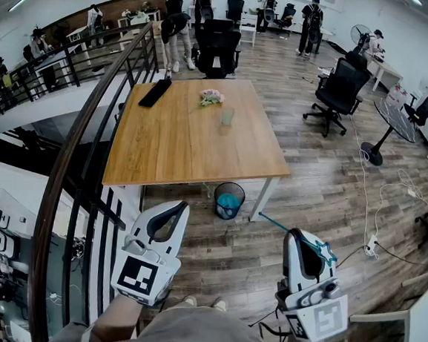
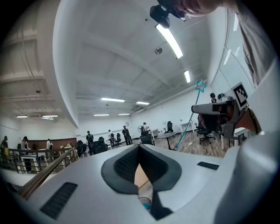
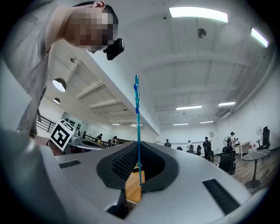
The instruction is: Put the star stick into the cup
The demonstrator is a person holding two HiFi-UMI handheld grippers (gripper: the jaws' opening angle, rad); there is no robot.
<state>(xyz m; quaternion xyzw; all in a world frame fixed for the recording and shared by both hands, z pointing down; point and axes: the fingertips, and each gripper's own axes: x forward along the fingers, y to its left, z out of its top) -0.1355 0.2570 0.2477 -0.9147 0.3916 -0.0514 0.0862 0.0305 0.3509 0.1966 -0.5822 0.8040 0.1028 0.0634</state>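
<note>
Left gripper (image 1: pixel 180 207): jaws together, nothing held. Cup (image 1: pixel 227 116): on the table (image 1: pixel 163 155), well apart from both grippers; small in view, probably empty. Right gripper (image 1: pixel 295 235): jaws clamped on the star stick (image 1: pixel 326 252). Step in hand: transport. Next move: approach the table, align the stick over the cup, lower, release.

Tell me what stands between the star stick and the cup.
Nothing visible. The right gripper holds the star stick over open floor; the table is bare from its near edge to the cup.
</note>
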